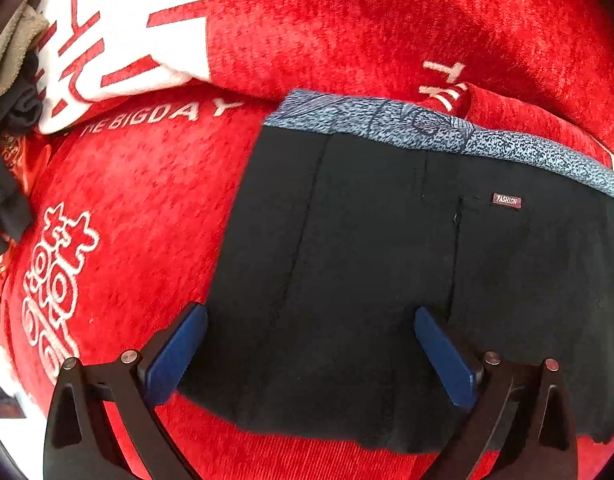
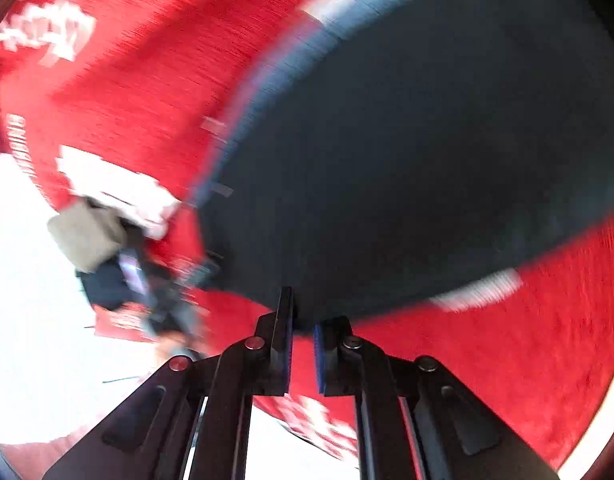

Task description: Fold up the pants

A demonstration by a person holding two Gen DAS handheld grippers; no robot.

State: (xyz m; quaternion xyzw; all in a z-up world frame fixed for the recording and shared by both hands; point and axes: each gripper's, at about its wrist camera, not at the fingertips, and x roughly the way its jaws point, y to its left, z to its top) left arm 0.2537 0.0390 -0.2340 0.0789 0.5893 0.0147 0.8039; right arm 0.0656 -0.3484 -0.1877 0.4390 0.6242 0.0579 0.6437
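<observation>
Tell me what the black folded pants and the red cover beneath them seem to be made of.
Black folded pants: apparently a smooth matte woven fabric, with stitched seams and no sheen; the inner waistband looks like speckled blue-grey printed cloth. Red cover: likely plush, velvety chenille, given its mottled brushed nap.

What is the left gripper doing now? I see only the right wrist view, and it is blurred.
Observer: The left gripper is open wide, with the black pants below it.
Operator: Which end of the pants?
Observer: The waist end; a blue-grey patterned waistband lies at the far edge.
Operator: Any mark there?
Observer: A small FASHION label, just below the waistband, to the right.
</observation>
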